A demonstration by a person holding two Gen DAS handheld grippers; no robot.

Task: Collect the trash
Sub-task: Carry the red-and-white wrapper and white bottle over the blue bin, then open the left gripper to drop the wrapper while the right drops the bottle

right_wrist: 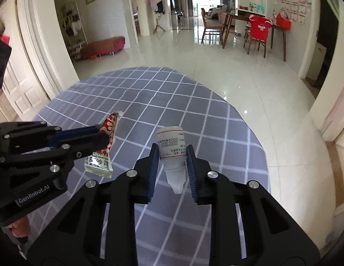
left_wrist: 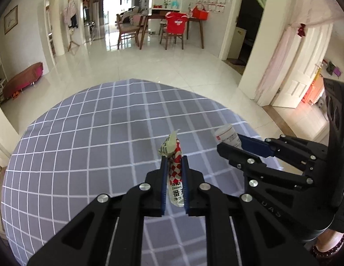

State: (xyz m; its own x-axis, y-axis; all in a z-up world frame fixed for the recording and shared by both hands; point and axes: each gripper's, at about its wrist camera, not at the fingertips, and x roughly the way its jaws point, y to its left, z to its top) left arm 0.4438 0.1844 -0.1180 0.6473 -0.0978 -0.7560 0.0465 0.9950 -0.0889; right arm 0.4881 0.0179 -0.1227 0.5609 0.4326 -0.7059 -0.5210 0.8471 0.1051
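Left gripper (left_wrist: 174, 161) pinched nearly shut on red-and-white sauce packet (left_wrist: 174, 170), packet upright between the pads, clear of the checked tablecloth (left_wrist: 83, 133). Right gripper (right_wrist: 172, 157) clamped on small white dropper bottle (right_wrist: 170, 146), base pointing away, nozzle toward camera, also off the cloth. Both pieces of trash in hand, no bin in view. Probably next: carry both off to a bin. Keep both squeezes firm, wrists steady, packet looks floppy and could slip out. Keep grippers apart in transit.
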